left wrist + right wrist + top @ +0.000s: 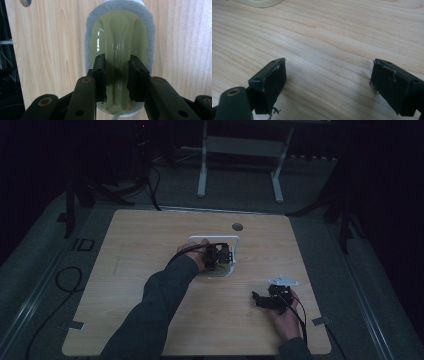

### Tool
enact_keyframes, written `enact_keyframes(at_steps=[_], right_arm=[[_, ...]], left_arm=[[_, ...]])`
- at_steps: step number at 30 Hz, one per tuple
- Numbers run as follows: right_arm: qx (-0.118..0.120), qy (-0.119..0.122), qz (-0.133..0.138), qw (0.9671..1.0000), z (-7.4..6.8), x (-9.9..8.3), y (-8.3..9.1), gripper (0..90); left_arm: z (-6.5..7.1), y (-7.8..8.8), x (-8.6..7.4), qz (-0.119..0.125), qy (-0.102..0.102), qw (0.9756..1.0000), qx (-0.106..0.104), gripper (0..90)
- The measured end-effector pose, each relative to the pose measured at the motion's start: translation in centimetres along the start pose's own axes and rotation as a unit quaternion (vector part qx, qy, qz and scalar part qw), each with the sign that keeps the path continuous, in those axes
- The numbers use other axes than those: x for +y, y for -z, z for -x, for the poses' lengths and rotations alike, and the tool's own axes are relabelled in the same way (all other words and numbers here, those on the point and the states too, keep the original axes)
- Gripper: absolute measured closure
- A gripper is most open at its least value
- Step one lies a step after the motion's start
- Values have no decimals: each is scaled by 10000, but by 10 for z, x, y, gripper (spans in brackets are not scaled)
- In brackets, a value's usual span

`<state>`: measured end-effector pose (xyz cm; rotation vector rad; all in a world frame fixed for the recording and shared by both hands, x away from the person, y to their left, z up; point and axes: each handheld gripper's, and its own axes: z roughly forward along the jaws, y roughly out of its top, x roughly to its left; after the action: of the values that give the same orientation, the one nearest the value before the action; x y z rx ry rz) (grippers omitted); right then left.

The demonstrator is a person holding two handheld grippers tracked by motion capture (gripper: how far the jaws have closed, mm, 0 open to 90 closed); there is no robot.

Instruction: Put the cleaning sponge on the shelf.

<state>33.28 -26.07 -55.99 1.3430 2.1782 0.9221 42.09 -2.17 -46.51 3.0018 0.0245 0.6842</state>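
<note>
A scrubbing pad (117, 30) with a glossy olive-green top, a raised grip ridge along its middle and a grey felt rim lies on the wooden table (50, 50). My left gripper (116, 58) stands over it, its two black pads pressed against either side of the ridge. In the high view the left gripper (225, 256) sits at the table's middle inside a white frame-like holder (212, 238). My right gripper (257, 299) rests low near the front right. Its jaws (328, 62) stand wide apart over bare wood with nothing between them.
A cable hole (237, 226) pierces the tabletop behind the holder. The edge of a pale cream object (259, 2) shows at the top left of the right gripper view. A white-legged table (240, 165) stands beyond on the grey floor. Black cables trail from both grippers.
</note>
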Motion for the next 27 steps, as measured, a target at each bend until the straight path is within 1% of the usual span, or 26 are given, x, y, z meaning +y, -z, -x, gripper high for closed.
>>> enact_keyframes(at_steps=[6,7,10,12,16,17,19,21,22,27], right_arm=[[4,12,3,10000,0,0,0,128],[7,9,4,10000,0,0,0,128],[8,11,5,10000,0,0,0,128],[9,5,4,10000,0,0,0,128],[11,5,3,10000,0,0,0,128],[11,5,3,10000,0,0,0,128],[11,8,5,10000,0,0,0,128],[8,13,4,10000,0,0,0,128],[8,12,4,10000,0,0,0,128],[10,8,2,10000,0,0,0,128]], left_arm=[[0,-3,1,-37,-13,9999,120,711],[0,-4,1,-41,25,9999,123,710],[1,-5,1,-67,53,9998,169,707],[0,-5,1,-60,85,9998,165,678],[0,-4,1,-118,233,9995,172,648],[0,-4,1,-122,234,9995,172,648],[1,-2,0,-79,292,9994,175,634],[1,-1,0,-78,294,9994,169,626],[2,0,-1,-61,343,9992,186,616],[2,4,-2,-6,412,9991,123,574]])
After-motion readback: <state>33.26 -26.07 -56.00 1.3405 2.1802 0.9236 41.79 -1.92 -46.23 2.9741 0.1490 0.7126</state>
